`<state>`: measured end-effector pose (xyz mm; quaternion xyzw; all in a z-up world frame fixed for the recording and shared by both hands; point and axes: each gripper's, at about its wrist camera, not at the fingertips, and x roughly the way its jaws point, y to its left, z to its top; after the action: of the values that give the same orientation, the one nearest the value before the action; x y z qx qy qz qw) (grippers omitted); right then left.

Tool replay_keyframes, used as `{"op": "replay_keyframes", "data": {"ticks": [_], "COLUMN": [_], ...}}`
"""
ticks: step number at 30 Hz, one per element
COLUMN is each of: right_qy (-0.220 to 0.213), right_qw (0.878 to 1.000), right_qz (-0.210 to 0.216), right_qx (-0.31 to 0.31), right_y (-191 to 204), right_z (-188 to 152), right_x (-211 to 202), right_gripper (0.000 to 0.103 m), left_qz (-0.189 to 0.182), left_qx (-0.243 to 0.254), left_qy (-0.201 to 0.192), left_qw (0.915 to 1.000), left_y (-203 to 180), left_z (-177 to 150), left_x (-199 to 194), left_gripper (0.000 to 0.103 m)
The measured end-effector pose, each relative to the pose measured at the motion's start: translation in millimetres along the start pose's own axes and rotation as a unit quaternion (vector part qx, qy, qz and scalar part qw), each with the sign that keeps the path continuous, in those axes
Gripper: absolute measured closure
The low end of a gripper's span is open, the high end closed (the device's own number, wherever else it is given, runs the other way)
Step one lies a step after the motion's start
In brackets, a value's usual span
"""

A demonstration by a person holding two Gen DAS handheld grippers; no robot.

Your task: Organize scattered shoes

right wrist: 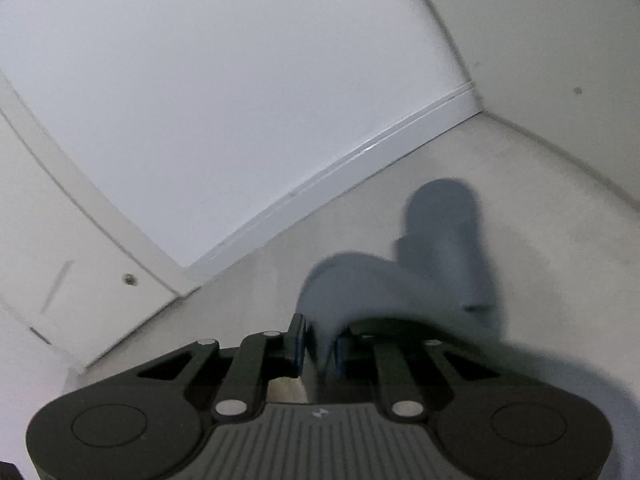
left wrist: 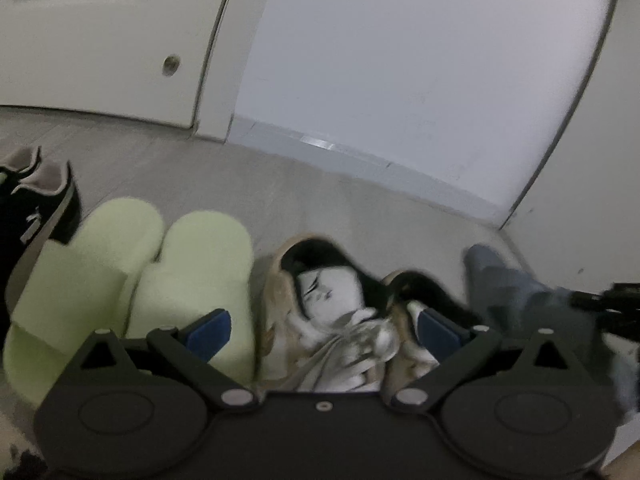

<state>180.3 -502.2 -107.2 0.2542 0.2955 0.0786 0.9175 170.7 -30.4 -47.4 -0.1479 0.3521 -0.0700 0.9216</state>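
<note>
Black suede and a grey collar mark the sneaker [left wrist: 38, 204] at the far left of the left wrist view, cut off by the frame edge. Just right of it lie two pale green slides [left wrist: 132, 280], side by side and touching, heels pointing toward the wall. Next comes a tan and white sneaker [left wrist: 320, 300] with a black lining and loose laces, and a second shoe of the same colours [left wrist: 404, 292] touches its right side. The left gripper [left wrist: 324, 324] hovers over this pair with its jaws spread wide, one blue pad [left wrist: 210, 326] above the nearer slide and the other beside the second tan shoe; nothing is pressed between them. Farther right a blue-grey slide [left wrist: 516, 292] shows blurred, near a white baseboard [left wrist: 360, 148] and the grey floor [left wrist: 240, 184].

In the right wrist view, the right gripper [right wrist: 320, 344] is clamped on the strap of that blue-grey slide [right wrist: 400, 276], its pads pinching the thin band. The slide hangs tilted in front of the fingers, apparently clear of the floor, with its shadow beneath. A white cabinet door [right wrist: 60, 280] stands at the left.
</note>
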Motion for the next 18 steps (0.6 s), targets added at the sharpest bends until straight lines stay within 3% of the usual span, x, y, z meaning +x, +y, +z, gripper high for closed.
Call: {"op": "replay_keyframes", "data": {"ticks": [1, 5, 12, 18], "right_qy": [0.011, 0.054, 0.096, 0.110], "right_qw": [1.000, 0.997, 0.992, 0.986], "right_qz": [-0.022, -0.030, 0.006, 0.037], "right_qx": [-0.016, -0.050, -0.082, -0.119], "right_y": [-10, -43, -61, -44], "right_z": [6, 23, 49, 60], "right_x": [-2, -11, 3, 28], "right_gripper": [0.087, 0.083, 0.080, 0.080], "left_qz": [0.005, 0.006, 0.012, 0.011], "left_qx": [0.000, -0.004, 0.009, 0.016], "left_qy": [0.005, 0.013, 0.019, 0.021], "left_qw": [1.0000, 0.9999, 0.9997, 0.9996], "left_y": [0, 1, -2, -3], "left_z": [0, 1, -2, -2], "left_x": [2, 7, 12, 13], "left_gripper": [0.002, 0.002, 0.002, 0.002]}}
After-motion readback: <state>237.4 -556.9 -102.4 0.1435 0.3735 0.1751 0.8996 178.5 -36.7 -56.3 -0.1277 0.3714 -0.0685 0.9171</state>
